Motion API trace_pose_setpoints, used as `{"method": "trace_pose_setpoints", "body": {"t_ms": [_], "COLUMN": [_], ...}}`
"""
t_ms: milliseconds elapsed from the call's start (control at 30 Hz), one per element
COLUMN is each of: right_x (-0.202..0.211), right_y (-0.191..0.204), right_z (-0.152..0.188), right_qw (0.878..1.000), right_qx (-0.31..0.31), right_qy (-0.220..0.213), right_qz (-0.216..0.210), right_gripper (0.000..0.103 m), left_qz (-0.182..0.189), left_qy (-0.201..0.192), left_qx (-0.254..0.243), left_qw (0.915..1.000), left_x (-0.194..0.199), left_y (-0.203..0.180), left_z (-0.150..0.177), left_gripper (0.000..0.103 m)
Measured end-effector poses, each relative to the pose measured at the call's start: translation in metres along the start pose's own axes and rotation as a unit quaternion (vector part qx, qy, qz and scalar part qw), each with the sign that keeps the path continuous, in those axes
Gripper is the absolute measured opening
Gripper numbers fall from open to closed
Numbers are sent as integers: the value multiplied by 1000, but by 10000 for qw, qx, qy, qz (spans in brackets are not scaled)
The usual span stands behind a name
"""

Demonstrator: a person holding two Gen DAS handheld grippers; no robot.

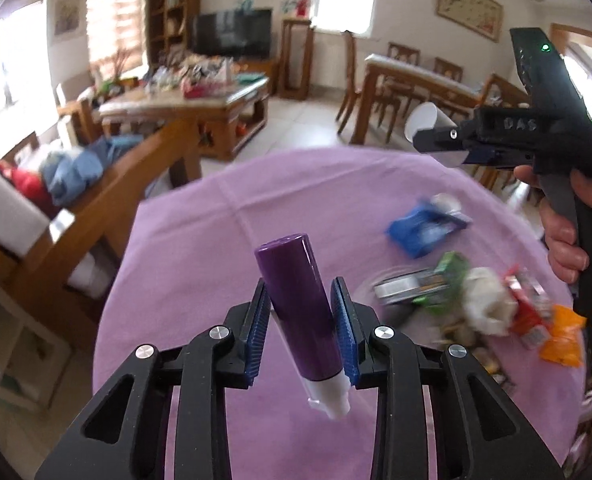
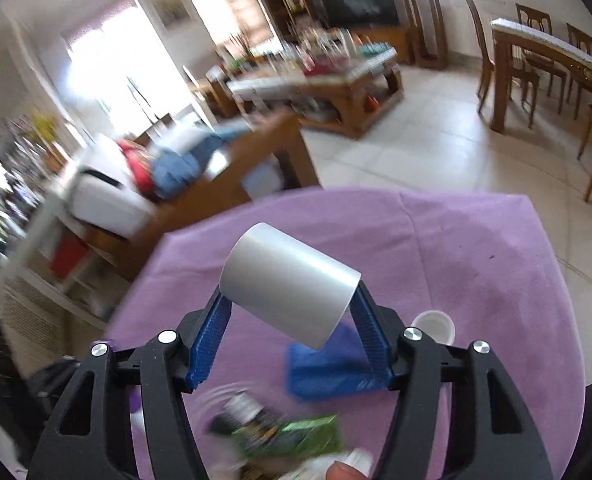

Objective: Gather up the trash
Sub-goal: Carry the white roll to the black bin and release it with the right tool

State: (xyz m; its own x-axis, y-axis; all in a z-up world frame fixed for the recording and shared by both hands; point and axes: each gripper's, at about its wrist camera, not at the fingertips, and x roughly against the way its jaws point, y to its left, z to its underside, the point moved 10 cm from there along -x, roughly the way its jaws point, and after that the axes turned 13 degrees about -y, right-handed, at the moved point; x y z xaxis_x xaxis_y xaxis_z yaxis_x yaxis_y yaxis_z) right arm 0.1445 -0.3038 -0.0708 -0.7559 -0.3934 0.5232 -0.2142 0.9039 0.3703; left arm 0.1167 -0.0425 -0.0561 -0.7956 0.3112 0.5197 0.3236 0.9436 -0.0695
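Above the purple-clothed desk (image 1: 200, 240) our left hand-held gripper (image 1: 301, 334) clamps a purple tube (image 1: 296, 312); our right hand-held gripper (image 2: 292, 336) clamps a silver cylinder (image 2: 292, 284). Trash pile (image 1: 484, 300) lies at 3 o'clock. We should keep both grips firm while carrying.

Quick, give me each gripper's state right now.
Left gripper: closed on the purple tube.
Right gripper: closed on the white paper cup, held sideways.

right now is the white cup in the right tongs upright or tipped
Tipped. The cup lies sideways between the right tongs' blue pads, above the purple cloth; whether it holds anything cannot be told.
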Motion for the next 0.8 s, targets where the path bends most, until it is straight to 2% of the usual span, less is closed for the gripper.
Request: {"method": "trace_pose_setpoints", "body": {"t_ms": [200, 333, 467, 567, 667, 800], "right_x": [101, 160, 218, 252, 283, 299], "right_y": [-5, -32, -83, -121, -173, -237], "right_z": [-4, 4, 21, 35, 53, 80], "right_qw": [9962, 9926, 9848, 9757, 9600, 9418], "right_qx": [-327, -438, -472, -589, -773, -1126], "right_qy": [-718, -1124, -1578, -1851, -2103, -2137], "right_qz": [-359, -157, 545, 1013, 1679, 2339], "right_gripper": [61, 61, 61, 61, 61, 61], "left_qz": [326, 581, 947, 1415, 2119, 2909], "left_qy": [-339, -478, -631, -740, -722, -483], "left_qx": [-355, -570, -733, -723, -523, -224], "left_qw": [9983, 9955, 9908, 9845, 9732, 9553], "left_x": [32, 45, 52, 53, 42, 18], "left_y": [-59, -107, -162, -213, -277, -354], "left_z": [-25, -36, -45, -51, -57, -54], "left_gripper": [31, 31, 31, 31, 31, 31]}}
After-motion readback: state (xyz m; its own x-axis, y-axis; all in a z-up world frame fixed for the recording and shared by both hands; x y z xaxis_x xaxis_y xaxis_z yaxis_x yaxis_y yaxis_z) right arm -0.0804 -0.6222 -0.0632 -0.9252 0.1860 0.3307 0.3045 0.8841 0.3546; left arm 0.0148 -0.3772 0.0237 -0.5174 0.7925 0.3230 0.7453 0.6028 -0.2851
